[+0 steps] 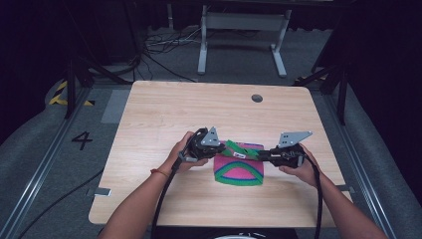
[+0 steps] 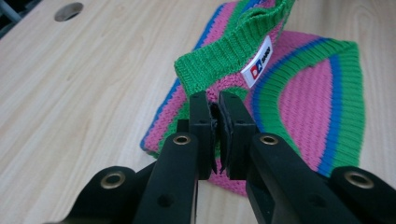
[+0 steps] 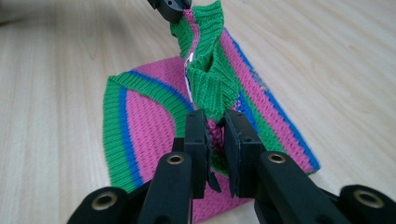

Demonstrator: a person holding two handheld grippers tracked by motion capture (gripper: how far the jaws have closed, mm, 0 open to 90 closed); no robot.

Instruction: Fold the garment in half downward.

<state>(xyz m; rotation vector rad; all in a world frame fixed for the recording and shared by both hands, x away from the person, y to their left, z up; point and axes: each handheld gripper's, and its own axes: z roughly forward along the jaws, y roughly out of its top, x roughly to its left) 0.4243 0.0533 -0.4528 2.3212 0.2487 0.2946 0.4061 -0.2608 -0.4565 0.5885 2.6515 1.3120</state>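
Holding the pink, green and blue striped knitted cap (image 1: 239, 168) by its green ribbed cuff above the pale wooden desk (image 1: 164, 109), left claw (image 2: 214, 105) and right claw (image 3: 215, 122) both pinched shut, I fear uneven pulling slips the shallow right grip.

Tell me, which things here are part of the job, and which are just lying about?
In use:
- knitted striped garment, its green edge lifted
- left gripper, pinching that edge
- right gripper, pinching it too

Just there:
- wooden table
- floor cables
- white frame
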